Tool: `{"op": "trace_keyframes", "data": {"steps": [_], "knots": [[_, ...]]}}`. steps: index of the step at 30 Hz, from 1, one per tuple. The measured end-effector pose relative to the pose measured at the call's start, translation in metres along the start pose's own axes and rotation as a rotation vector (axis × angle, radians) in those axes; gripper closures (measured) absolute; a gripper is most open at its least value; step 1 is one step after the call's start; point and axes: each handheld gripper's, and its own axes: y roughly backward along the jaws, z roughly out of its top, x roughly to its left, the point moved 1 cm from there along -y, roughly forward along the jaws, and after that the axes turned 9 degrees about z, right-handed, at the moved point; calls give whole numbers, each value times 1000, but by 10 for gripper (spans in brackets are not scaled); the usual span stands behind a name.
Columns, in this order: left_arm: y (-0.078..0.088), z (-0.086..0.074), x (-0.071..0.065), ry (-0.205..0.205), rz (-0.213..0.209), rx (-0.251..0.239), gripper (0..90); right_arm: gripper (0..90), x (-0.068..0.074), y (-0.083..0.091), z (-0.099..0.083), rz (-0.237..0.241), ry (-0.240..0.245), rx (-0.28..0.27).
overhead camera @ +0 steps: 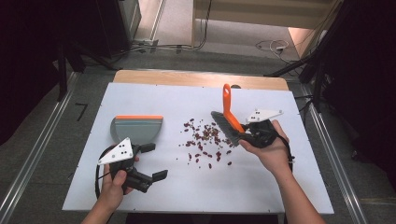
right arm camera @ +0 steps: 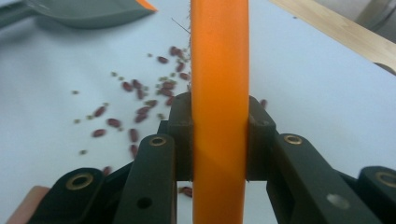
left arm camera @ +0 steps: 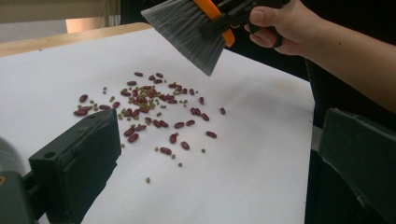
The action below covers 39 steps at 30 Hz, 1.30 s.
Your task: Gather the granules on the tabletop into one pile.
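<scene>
A brush (overhead camera: 227, 114) with an orange handle (right arm camera: 219, 84) and grey bristles (left arm camera: 187, 32) hangs tilted above the white table, and my right gripper (overhead camera: 245, 136) is shut on that handle. Both pads press the handle's sides in the right gripper view (right arm camera: 219, 140). Red beans and small green seeds (overhead camera: 205, 140) lie scattered under and left of the bristles (left arm camera: 149, 107). At the left, a grey dustpan (overhead camera: 137, 128) with an orange edge rests flat on the table. Just in front of it my left gripper (overhead camera: 155, 161) is open and empty, its jaws (left arm camera: 219, 163) facing the beans.
White sheet (overhead camera: 261, 182) covers the table; a strip of bare wood (overhead camera: 201, 78) shows along the far edge. The person's right hand (left arm camera: 289, 23) holds its gripper above the beans. Floor rails and cables lie beyond the table.
</scene>
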Motion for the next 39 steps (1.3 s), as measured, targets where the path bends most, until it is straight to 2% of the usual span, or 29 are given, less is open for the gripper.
{"op": "trace_keyframes", "data": {"steps": [3,11,16,19,21,22,25,28,33,39], "knots": [[3,-6,3,15,9,-3,3,688,-12,-7,4,-48,2,31],[7,-12,9,29,29,-6,3,688,-39,-32,17,-200,12,166],[8,-13,11,38,35,-11,3,687,-50,-54,20,-293,35,308],[8,-13,13,39,41,-2,3,687,-53,-65,23,-323,37,366],[8,-14,14,39,40,-5,3,688,-52,-73,24,-353,53,410],[8,-14,14,38,42,-4,2,687,-52,-76,24,-369,81,432],[8,-15,14,34,52,2,3,688,-47,-87,26,-385,117,462],[9,-15,15,30,57,3,3,688,-38,-97,28,-362,152,502],[9,-15,14,29,62,5,3,689,-25,-105,27,-362,218,558],[7,-16,14,27,67,6,3,688,-13,-104,22,-348,229,556]]}}
